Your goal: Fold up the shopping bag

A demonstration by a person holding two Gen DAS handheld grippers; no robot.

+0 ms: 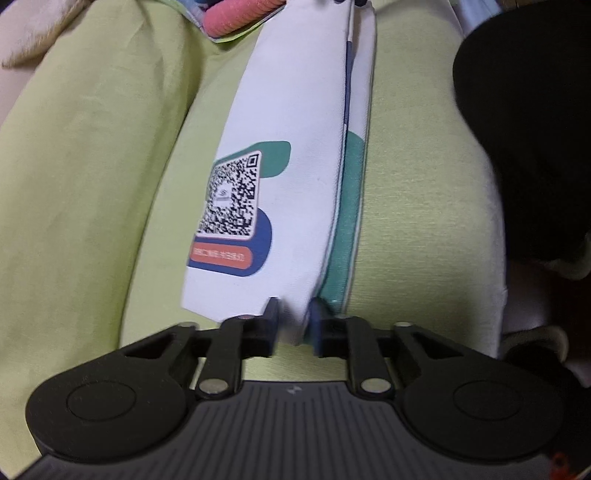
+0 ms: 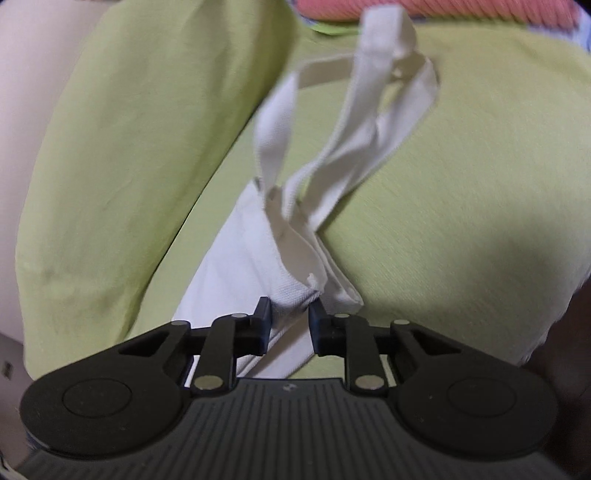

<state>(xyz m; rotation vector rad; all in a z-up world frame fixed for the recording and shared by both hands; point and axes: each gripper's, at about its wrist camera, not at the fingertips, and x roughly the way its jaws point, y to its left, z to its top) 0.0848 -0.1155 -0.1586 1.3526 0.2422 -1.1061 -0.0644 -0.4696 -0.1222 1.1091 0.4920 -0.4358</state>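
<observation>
A pale green bedsheet [image 1: 424, 177] covers the soft surface under everything, rumpled into a thick fold at the left, with a pink knitted item [image 1: 240, 16] at the far edge and a dark shape [image 1: 528, 147] off to the right that I cannot identify. The shopping bag [image 1: 295, 147] hangs stretched lengthwise between my two tools, already doubled into a narrow strip, its QR code panel [image 1: 231, 199] facing up. My left gripper [image 1: 294, 321] pinches the bag's bottom edge between its fingers; my right gripper [image 2: 288, 317] pinches the bunched mouth corner, where the handles [image 2: 354, 122] trail loose over the sheet. The risks, as I judge them: the right grip sits on a thin gathered corner, so a tug could slip it out — and the dangling straps may get trapped inside the next fold or drag the layers askew. The soft, uneven sheet could also let the strip twist when I lay it down.
</observation>
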